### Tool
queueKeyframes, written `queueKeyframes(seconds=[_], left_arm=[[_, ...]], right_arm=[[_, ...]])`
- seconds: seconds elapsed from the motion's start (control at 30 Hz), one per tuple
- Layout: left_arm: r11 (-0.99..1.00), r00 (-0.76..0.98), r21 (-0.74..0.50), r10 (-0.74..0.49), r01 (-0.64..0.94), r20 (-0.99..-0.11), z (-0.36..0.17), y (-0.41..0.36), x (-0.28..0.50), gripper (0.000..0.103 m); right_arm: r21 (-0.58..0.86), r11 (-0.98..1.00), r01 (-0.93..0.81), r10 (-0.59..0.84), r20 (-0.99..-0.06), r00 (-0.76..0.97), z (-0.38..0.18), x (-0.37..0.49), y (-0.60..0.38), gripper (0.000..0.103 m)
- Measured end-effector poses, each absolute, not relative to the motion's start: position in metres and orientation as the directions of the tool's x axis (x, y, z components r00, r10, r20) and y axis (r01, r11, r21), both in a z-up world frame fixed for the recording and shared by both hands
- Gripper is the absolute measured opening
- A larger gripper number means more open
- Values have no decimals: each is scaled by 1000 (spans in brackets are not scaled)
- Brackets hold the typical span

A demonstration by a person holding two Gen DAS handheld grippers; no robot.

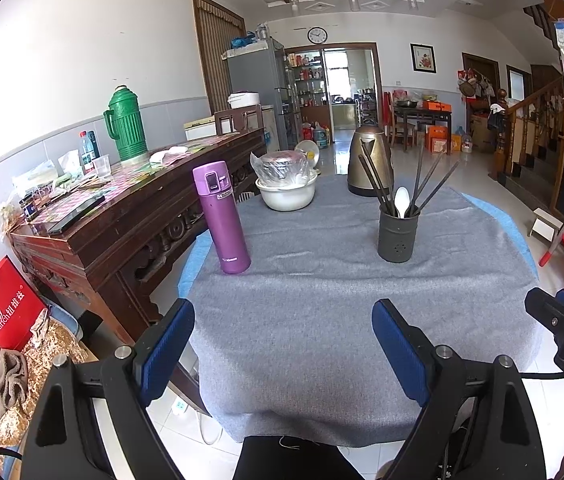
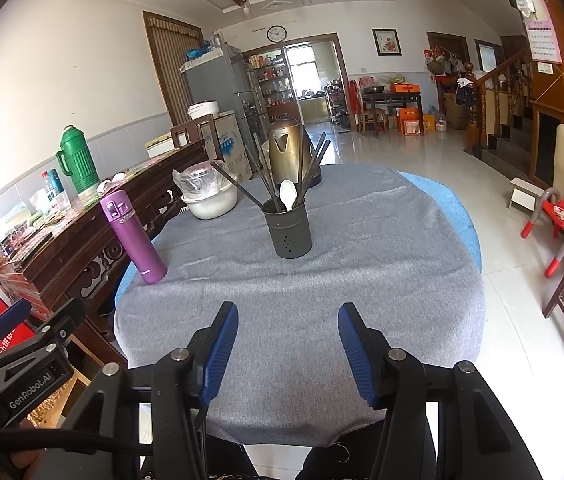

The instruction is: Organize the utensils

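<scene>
Grey cloth (image 1: 321, 300) covers the round bench (image 1: 517, 232), whose blue edge shows at the left and far right rims. On it, toward the far middle, stands a dark grey utensil holder (image 1: 397, 236) with small holes in its side. Several dark chopsticks (image 1: 377, 184) lean out of it at different angles, and a white spoon (image 1: 401, 200) stands among them, bowl up. Nothing else of the cutlery lies loose on the cloth.

Left of the holder, near the bench's left edge, a purple flask (image 1: 224, 216) stands upright. Farther back sits a white bowl (image 1: 287, 196) holding a plastic-wrapped metal pot (image 1: 282, 166), and a bronze kettle (image 1: 369, 160) stands just behind the holder at the far edge. A dark wooden sideboard (image 1: 122, 216) runs along the left wall, carrying a green thermos (image 1: 126, 124) and assorted clutter.

Both tools hang over the near edge of the bench, well apart from the holder. The left gripper (image 1: 283, 340) has its jaws spread wide with only cloth showing between the blue pads. The right gripper (image 2: 287, 344) has its jaws apart too, somewhat narrower, and likewise grips nothing. Each tool shows at the edge of the other's view.
</scene>
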State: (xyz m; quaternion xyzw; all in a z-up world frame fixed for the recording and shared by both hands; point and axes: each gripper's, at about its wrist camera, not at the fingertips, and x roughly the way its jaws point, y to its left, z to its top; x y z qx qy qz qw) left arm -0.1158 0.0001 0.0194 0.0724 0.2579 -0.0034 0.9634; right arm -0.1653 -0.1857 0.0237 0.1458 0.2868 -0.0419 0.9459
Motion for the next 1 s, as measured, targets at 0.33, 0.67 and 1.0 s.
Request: queueKeyframes(seconds=[0.33,0.67,1.0], left_arm=[[990,865,136,27,48,-501,18,0,-116,91],[990,864,135,29,45,-503,16,2,-117,91],[989,860,137,30,47,-510,18,-1,-109,91]], right_arm=[[247,956,158,7,-557,830,23,-166,-184,56],[240,958,154,7,-560,829,24,-165,-181,56],[228,961,160,-9,-549,836,26,-159,-183,56]])
